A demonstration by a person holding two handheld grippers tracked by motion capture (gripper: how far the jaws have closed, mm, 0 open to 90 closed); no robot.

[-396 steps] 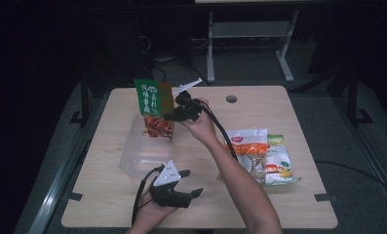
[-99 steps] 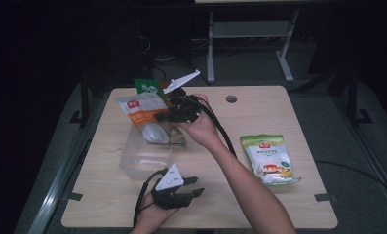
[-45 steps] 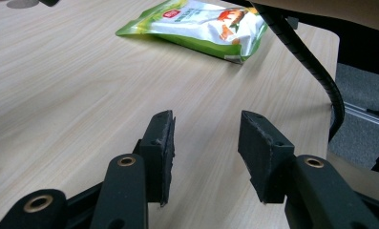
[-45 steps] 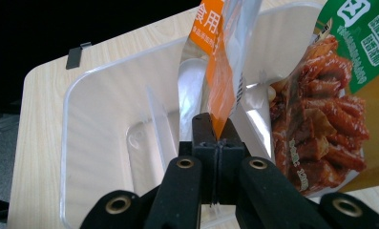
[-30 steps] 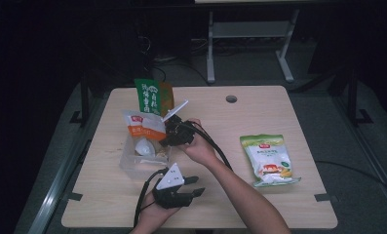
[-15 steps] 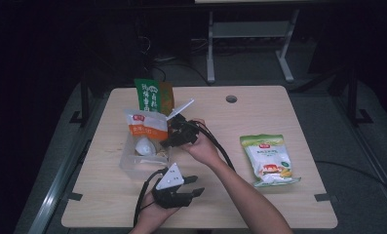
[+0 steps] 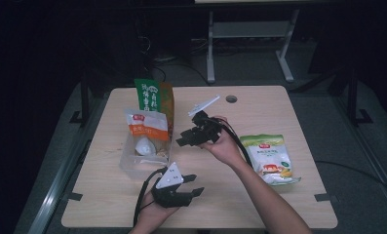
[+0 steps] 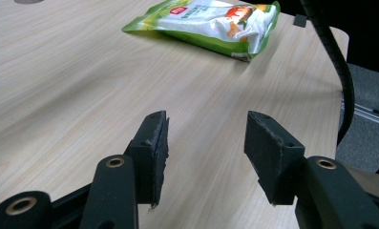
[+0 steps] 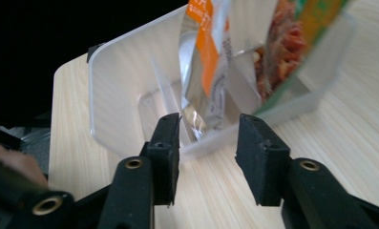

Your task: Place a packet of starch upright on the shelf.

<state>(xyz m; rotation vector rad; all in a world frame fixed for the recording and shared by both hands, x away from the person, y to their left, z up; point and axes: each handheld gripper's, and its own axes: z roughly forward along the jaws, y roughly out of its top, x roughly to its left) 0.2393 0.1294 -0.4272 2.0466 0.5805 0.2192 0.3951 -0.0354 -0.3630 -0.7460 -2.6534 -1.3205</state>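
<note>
A clear plastic bin (image 7: pixel 132 163) (image 9: pixel 120 90) stands left of centre on the table. Upright inside it are a white and orange snack bag (image 7: pixel 145 129) (image 9: pixel 204 57) and, behind that, a green and orange bag (image 7: pixel 154 97) (image 9: pixel 292 43). My right gripper (image 7: pixel 187 139) (image 9: pixel 208 148) hovers open just right of the bin, jaws apart and empty, pointing at its near wall. My left gripper (image 7: pixel 193 187) (image 8: pixel 204 157) rests open near the front edge with nothing between its fingers. A green and white snack bag (image 7: pixel 270 158) (image 8: pixel 206 21) lies flat on the table's right side.
The wooden table (image 7: pixel 279 107) has a cable hole (image 7: pixel 231 99) at the back centre. A black cable (image 7: pixel 240 146) (image 8: pixel 335 62) trails from the right gripper along the forearm. A white desk frame (image 7: pixel 249 34) stands behind the table in the dark.
The white and orange bag was carried over the bin and set down in it. My right gripper has let go of it and drawn back to the right. The left gripper has stayed put.
</note>
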